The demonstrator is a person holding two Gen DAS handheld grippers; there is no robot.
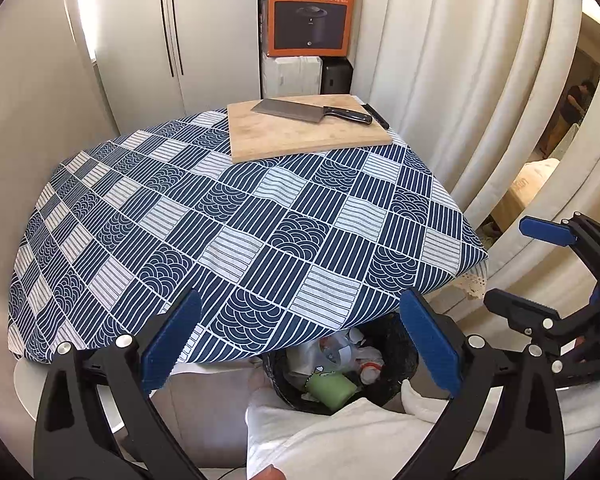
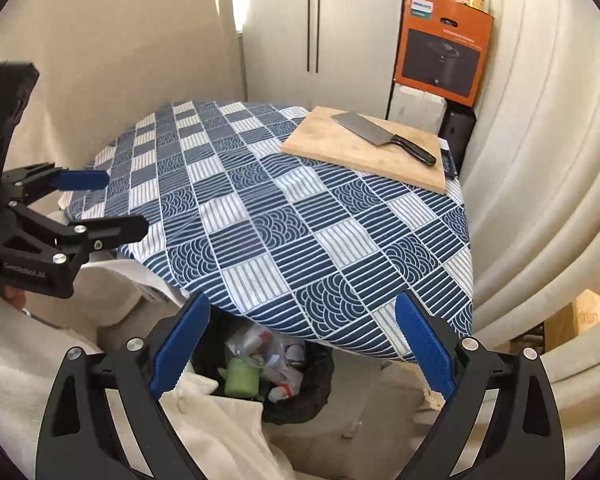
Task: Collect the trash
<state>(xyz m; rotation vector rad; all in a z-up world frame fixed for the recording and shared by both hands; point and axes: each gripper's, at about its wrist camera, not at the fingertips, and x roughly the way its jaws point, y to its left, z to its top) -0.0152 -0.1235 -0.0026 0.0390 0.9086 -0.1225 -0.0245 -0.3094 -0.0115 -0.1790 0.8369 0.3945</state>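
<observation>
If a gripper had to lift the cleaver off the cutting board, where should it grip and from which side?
Grip the black handle of the cleaver, coming straight down from above. The cleaver lies flat on the cutting board, so the handle's rounded thickness gives the fingers purchase; the thin blade does not.

I'm in a home dining corner, patterned tablecloth (image 1: 236,216), board (image 1: 304,128) with cleaver (image 1: 296,110) at the tabletop's far edge, curtains (image 1: 460,80), cupboard (image 1: 148,32), appliance box (image 1: 312,12)

cleaver (image 1: 300,110) on board (image 1: 300,136), bin (image 1: 396,344) under table (image 1: 236,224)
</observation>
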